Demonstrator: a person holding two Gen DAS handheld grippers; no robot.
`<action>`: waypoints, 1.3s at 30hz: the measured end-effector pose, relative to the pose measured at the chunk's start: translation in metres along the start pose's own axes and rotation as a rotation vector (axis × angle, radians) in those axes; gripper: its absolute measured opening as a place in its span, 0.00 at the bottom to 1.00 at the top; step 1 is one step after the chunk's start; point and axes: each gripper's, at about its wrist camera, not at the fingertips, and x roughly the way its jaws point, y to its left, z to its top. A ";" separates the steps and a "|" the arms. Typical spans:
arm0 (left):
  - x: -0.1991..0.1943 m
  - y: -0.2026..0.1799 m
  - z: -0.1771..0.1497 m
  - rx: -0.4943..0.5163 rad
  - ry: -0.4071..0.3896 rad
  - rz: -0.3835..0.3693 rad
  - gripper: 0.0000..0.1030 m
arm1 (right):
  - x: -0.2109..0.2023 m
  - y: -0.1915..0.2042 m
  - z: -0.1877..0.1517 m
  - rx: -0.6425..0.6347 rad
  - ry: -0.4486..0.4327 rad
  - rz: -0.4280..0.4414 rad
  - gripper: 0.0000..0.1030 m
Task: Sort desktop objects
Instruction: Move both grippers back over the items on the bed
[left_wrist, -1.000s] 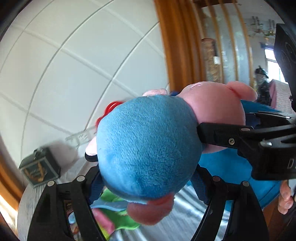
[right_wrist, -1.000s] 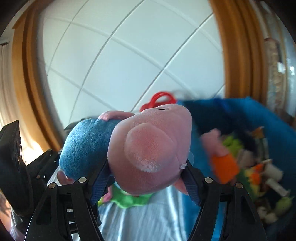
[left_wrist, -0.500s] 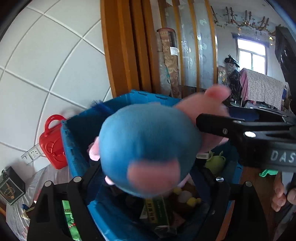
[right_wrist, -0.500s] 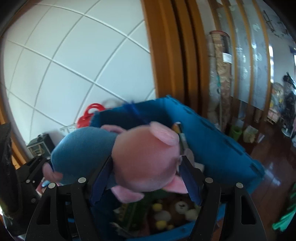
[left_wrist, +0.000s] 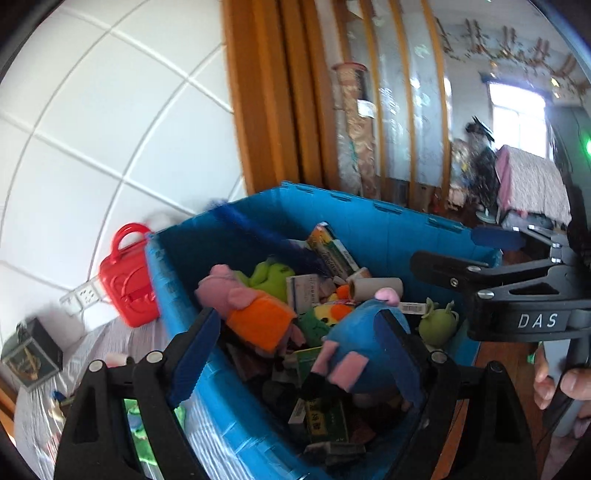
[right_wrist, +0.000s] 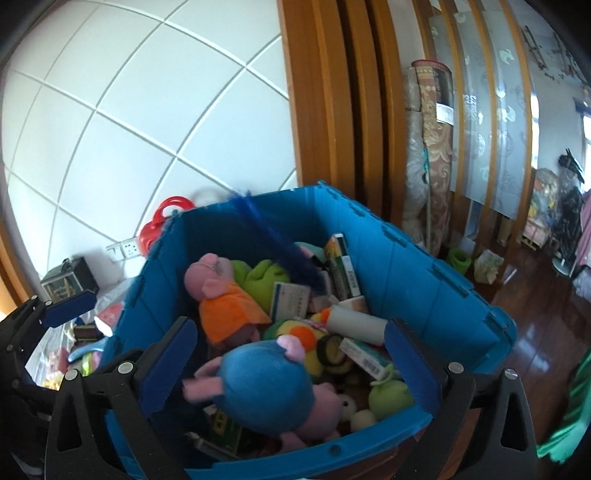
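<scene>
The blue-and-pink pig plush (left_wrist: 360, 345) (right_wrist: 266, 384) lies inside the blue crate (left_wrist: 373, 218) (right_wrist: 424, 280), on top of other toys. My left gripper (left_wrist: 295, 354) is open and empty above the crate's near-left side. My right gripper (right_wrist: 284, 365) is open and empty over the crate's near edge; in the left wrist view it shows at the right (left_wrist: 491, 273). A second pig plush in an orange dress (left_wrist: 255, 314) (right_wrist: 225, 299) lies in the crate too.
The crate also holds a green plush (right_wrist: 267, 278), boxes, a white roll (right_wrist: 354, 321) and a blue feather (right_wrist: 284, 254). A red toy bag (left_wrist: 129, 280) and a dark box (left_wrist: 31, 352) stand by the tiled wall. Small items lie on the cloth-covered table (left_wrist: 88, 347).
Both grippers carried the pig plush from over the table to over the blue crate, then opened. The plush dropped into the crate.
</scene>
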 end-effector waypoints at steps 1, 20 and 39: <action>-0.006 0.009 -0.004 -0.020 -0.010 0.009 0.83 | -0.001 0.005 0.000 -0.003 0.003 0.008 1.00; -0.179 0.322 -0.191 -0.476 -0.024 0.548 0.97 | 0.009 0.294 -0.032 -0.253 0.007 0.380 1.00; -0.112 0.465 -0.385 -0.588 0.459 0.394 0.88 | 0.183 0.449 -0.191 -0.297 0.591 0.222 1.00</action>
